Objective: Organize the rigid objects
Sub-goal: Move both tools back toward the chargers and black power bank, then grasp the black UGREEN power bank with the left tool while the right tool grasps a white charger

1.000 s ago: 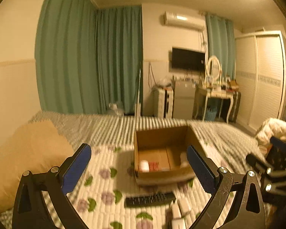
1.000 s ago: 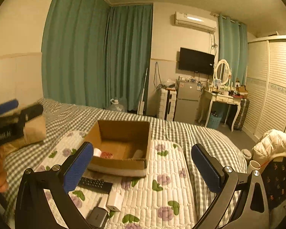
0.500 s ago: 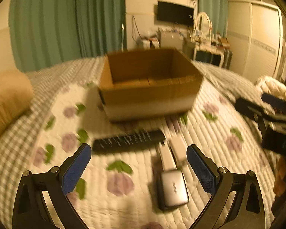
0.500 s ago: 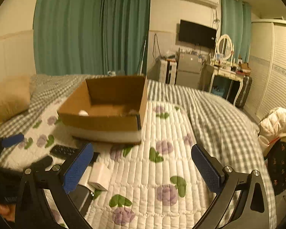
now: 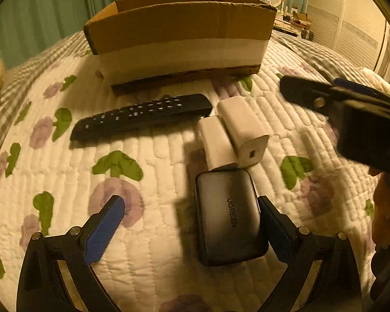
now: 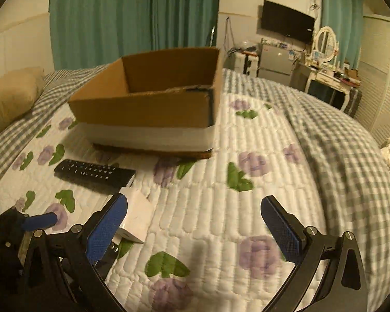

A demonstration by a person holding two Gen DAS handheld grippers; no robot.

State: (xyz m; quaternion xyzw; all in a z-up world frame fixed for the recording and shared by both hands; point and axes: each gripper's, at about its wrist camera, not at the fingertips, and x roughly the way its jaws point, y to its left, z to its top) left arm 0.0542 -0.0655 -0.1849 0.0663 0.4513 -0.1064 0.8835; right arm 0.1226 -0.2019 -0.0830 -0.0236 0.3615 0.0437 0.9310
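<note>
Left claw (image 5: 192, 223), spread wide and empty, straddles the dark grey rounded UGREEN charger block (image 5: 231, 217) lying on the bed's floral quilt (image 5: 143, 161) before the cardboard box (image 5: 179, 33); centring, then squeezing its long sides, looks best.

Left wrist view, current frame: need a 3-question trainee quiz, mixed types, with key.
1. True or false: the left gripper is shut on the dark grey UGREEN charger block.
2. Multiple choice: the long black remote control lies (A) inside the open brown cardboard box, (B) on the white floral quilt in front of that box, (C) on the pillow.
3. Fill in: the number of white charger bricks lying side by side beyond the grey block is ____.

Key: 1 false, the jaws are open, with the block beside the right finger; 2 B; 3 two.
</note>
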